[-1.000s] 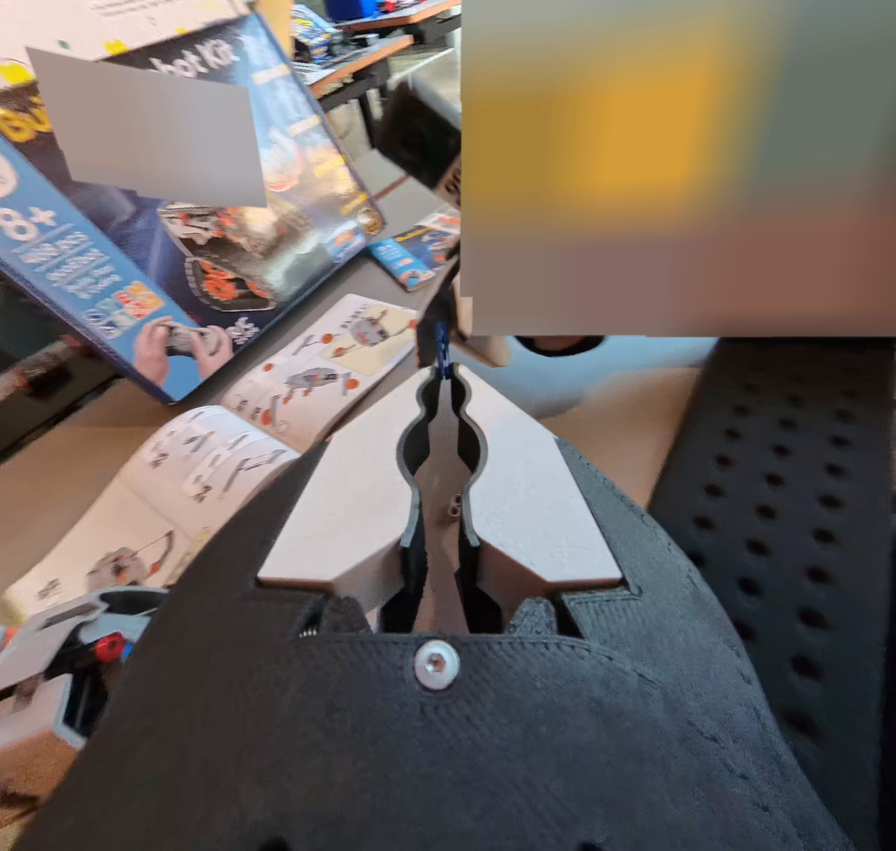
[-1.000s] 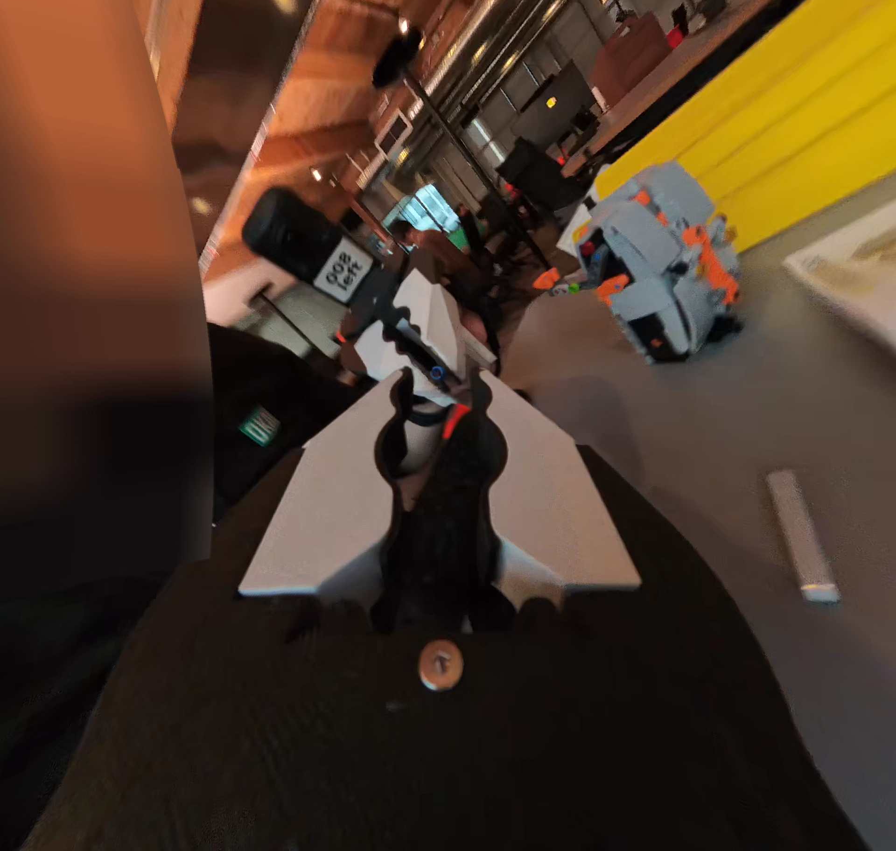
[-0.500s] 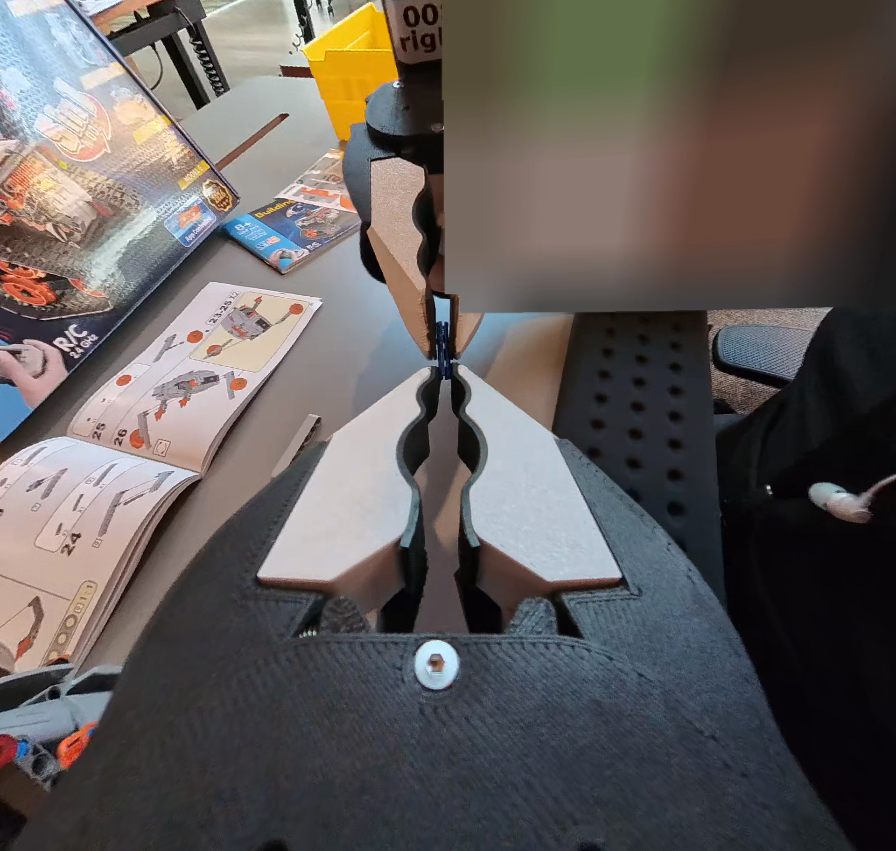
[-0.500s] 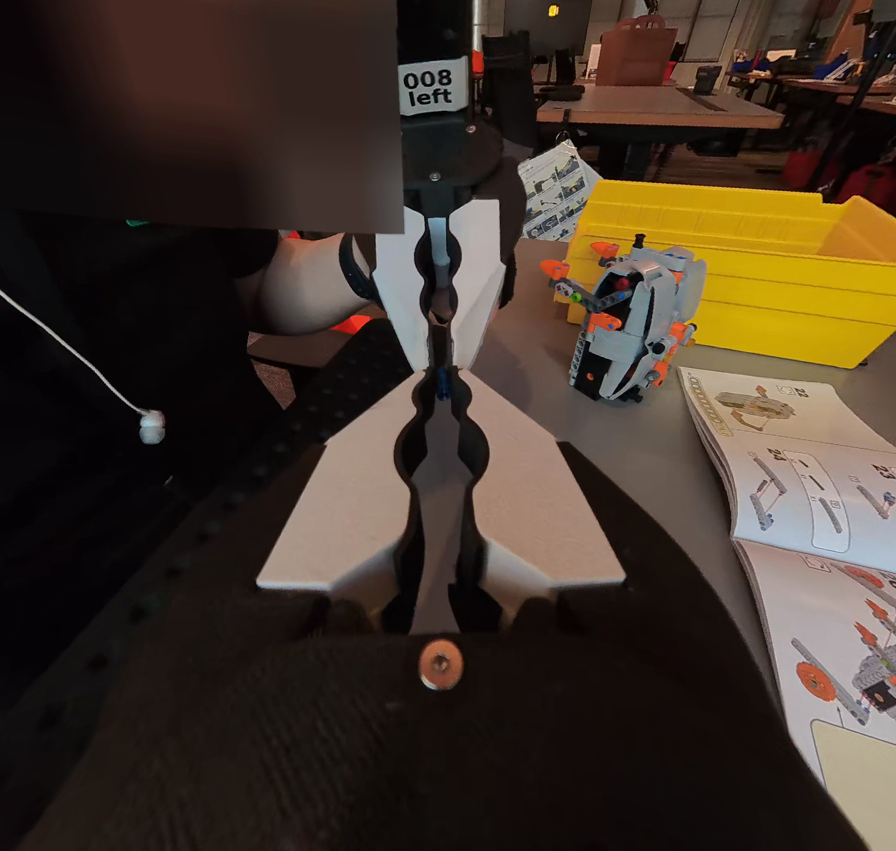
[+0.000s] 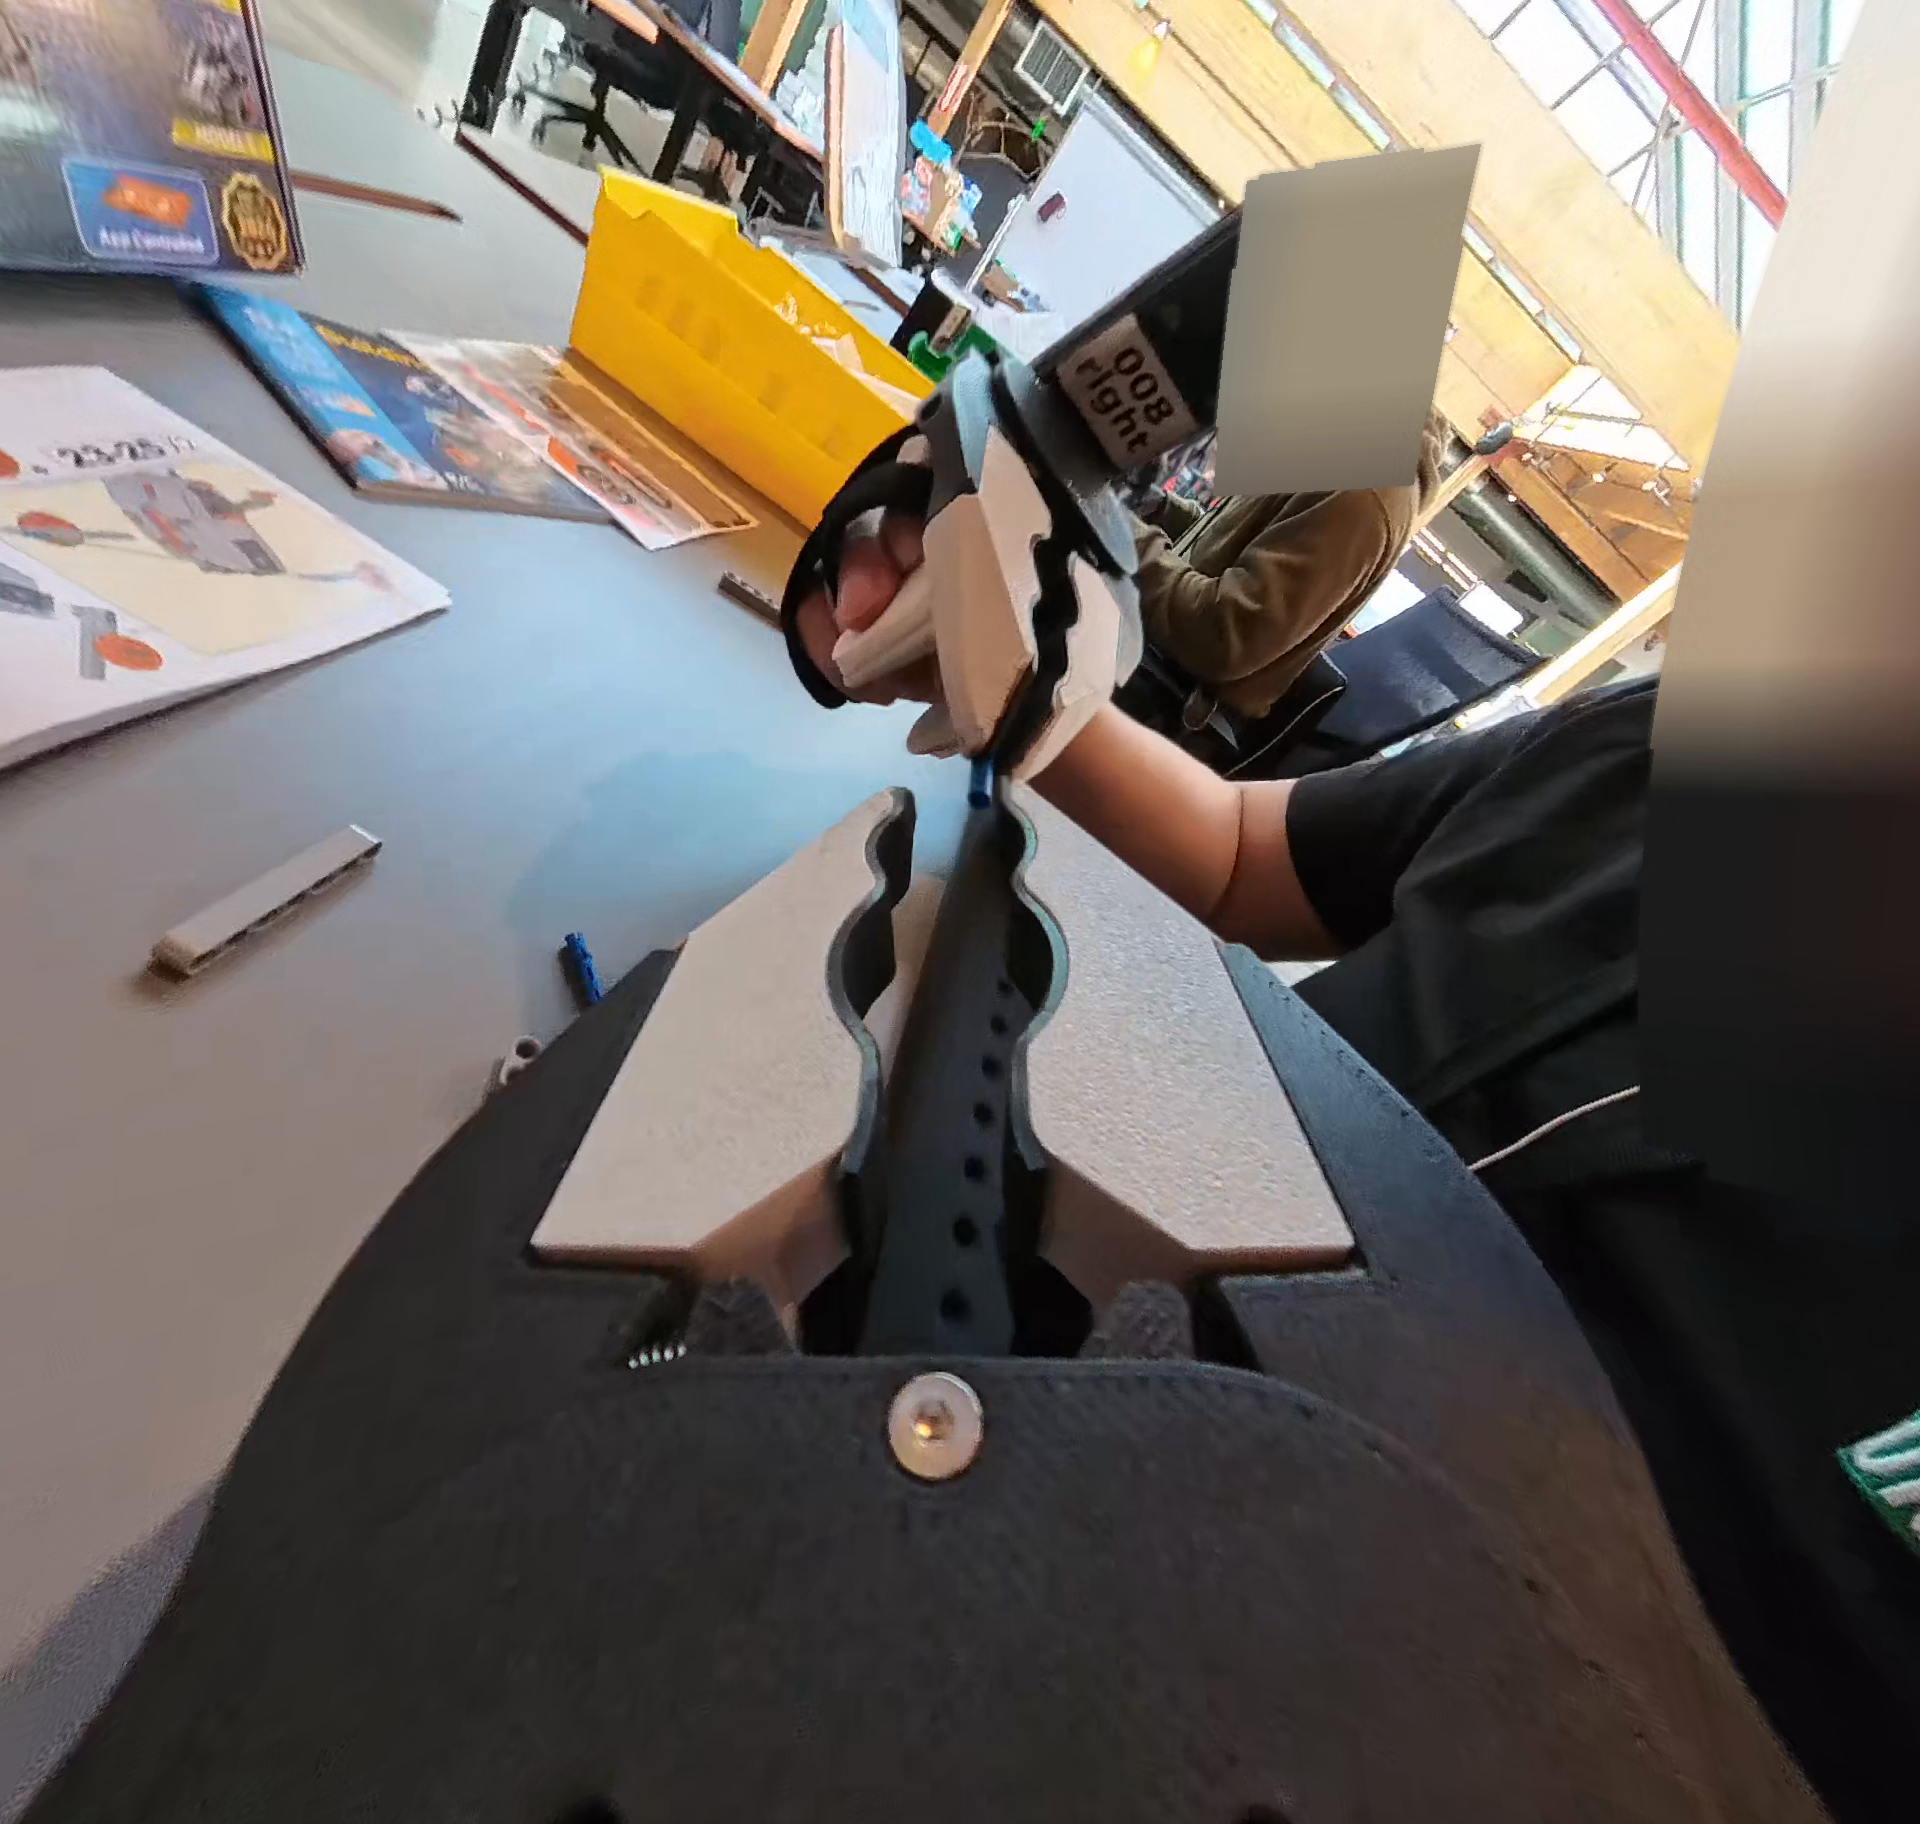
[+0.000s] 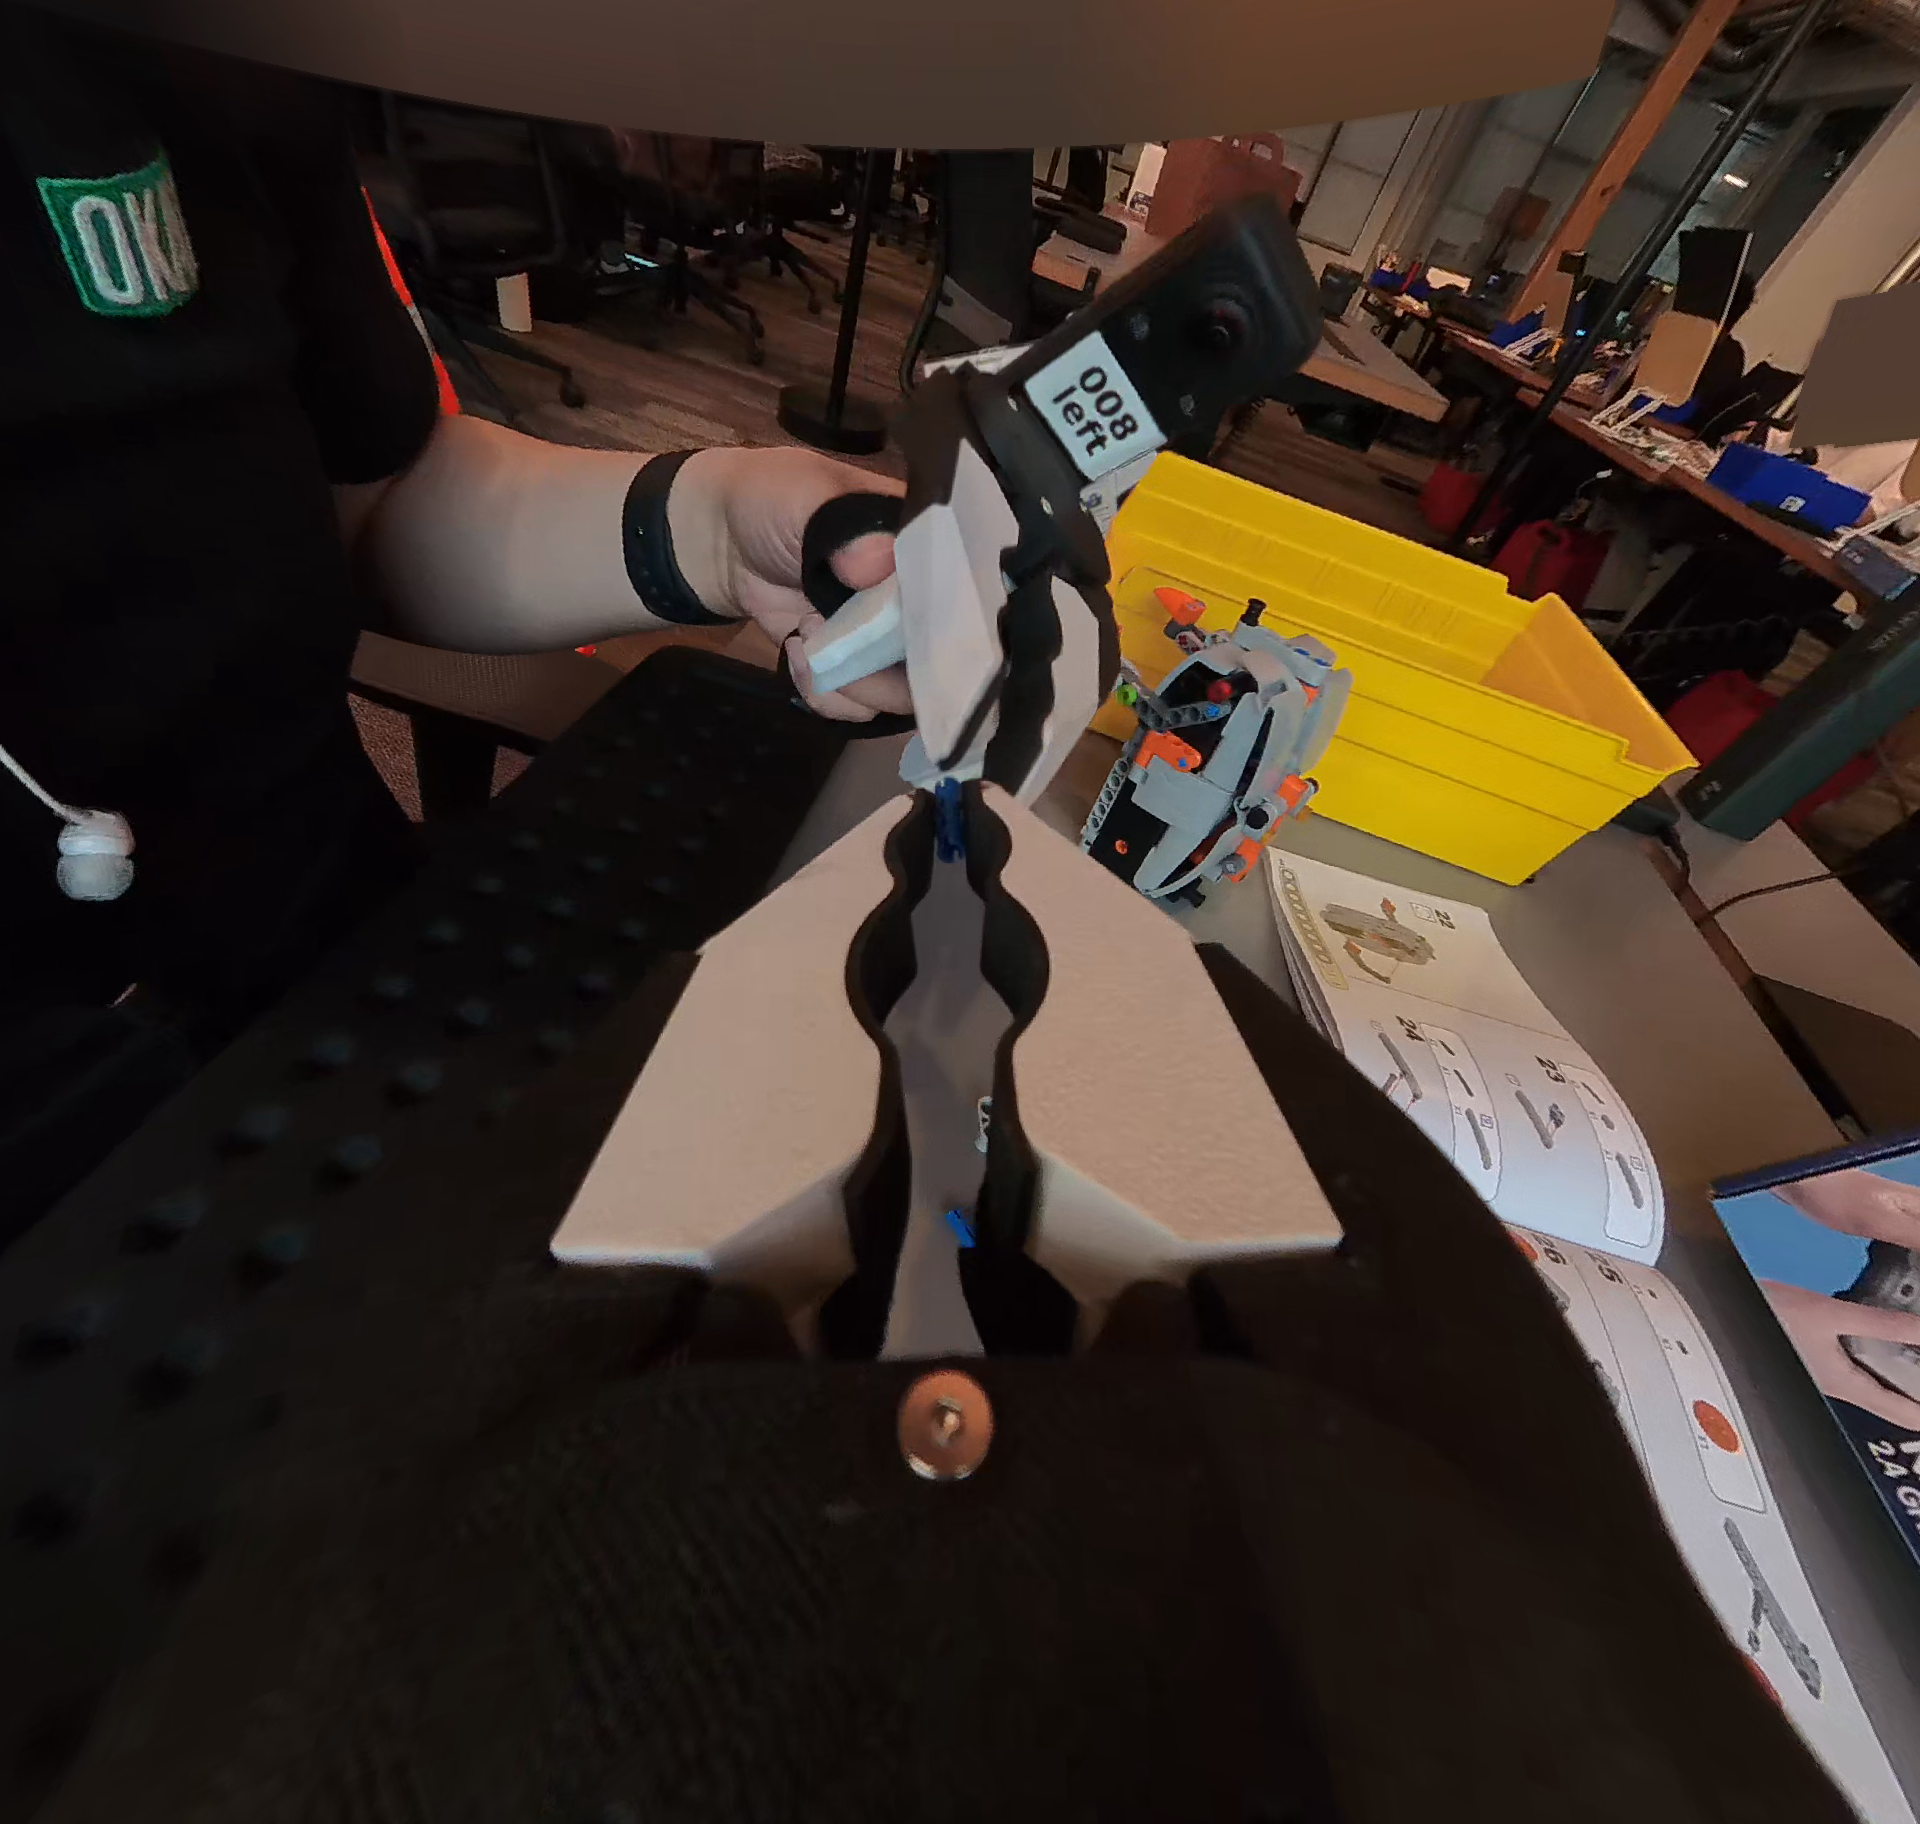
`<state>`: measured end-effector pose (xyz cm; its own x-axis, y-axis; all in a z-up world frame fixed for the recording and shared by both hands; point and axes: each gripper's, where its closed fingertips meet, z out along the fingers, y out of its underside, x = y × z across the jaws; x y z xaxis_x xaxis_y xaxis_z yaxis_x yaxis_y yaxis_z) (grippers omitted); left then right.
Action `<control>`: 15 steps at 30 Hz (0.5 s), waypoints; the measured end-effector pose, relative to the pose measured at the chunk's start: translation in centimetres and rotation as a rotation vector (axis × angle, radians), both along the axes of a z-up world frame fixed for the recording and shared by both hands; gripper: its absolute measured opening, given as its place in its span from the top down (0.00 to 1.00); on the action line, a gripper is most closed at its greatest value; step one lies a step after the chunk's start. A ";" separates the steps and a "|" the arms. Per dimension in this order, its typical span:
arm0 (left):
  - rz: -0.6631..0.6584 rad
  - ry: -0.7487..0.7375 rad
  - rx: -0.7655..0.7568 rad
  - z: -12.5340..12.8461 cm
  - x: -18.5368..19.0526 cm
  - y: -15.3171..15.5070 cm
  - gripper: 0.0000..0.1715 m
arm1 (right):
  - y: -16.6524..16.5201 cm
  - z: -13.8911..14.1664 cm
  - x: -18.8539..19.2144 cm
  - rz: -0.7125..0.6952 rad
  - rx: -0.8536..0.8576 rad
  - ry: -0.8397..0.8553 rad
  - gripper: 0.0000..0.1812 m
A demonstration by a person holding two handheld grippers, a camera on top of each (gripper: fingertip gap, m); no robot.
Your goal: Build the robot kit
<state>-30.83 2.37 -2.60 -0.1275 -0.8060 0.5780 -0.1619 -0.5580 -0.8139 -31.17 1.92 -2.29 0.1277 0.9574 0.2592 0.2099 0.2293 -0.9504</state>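
My right gripper (image 6: 948,818) is shut on a small blue pin (image 6: 948,831), held up in the air at its fingertips. My left gripper (image 5: 951,808) faces it tip to tip with its jaws a little apart; the blue pin (image 5: 977,792) sticks out of the right gripper (image 5: 985,748) just beside my left gripper's right fingertip. In the right wrist view the left gripper (image 6: 940,775) meets the far end of the pin. A hand holds each gripper. Whether the pin still touches the left finger I cannot tell.
On the grey table (image 5: 623,714) lie a second blue pin (image 5: 582,964), a grey beam (image 5: 265,901), an open instruction booklet (image 5: 156,548) and leaflets (image 5: 436,413). A yellow bin (image 6: 1403,652) and a grey-and-orange toy model (image 6: 1216,746) stand behind. A black perforated seat (image 6: 499,922) is at the left. Only a small space, under 4 cm, lies between the two pairs of fingers. Left tips and right tips are each some 15 cm from the grey beam (image 5: 265,901).
Half a second ago both grippers pinched the blue pin tip to tip. Now the left jaws have parted and only the right gripper grips it. Both grippers have tilted.
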 end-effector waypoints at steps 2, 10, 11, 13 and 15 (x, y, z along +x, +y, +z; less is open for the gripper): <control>-0.018 0.023 -0.031 -0.5 0.3 -0.3 0.93 | 0.1 -0.1 -0.1 -0.003 -0.002 -0.005 0.98; -0.088 -0.040 -0.150 -0.1 0.4 -1.0 1.00 | -0.2 0.2 -0.3 0.009 0.001 0.017 0.98; -0.097 -0.052 -0.170 0.1 0.3 -1.1 1.00 | -0.3 0.4 -0.4 0.007 0.022 0.022 0.96; -0.111 -0.086 -0.212 0.7 0.2 -1.1 1.00 | -0.2 0.5 -0.5 -0.017 0.075 0.013 0.91; -0.115 -0.089 -0.227 0.7 0.1 -1.0 1.00 | -0.1 0.6 -0.5 -0.043 0.124 -0.001 0.92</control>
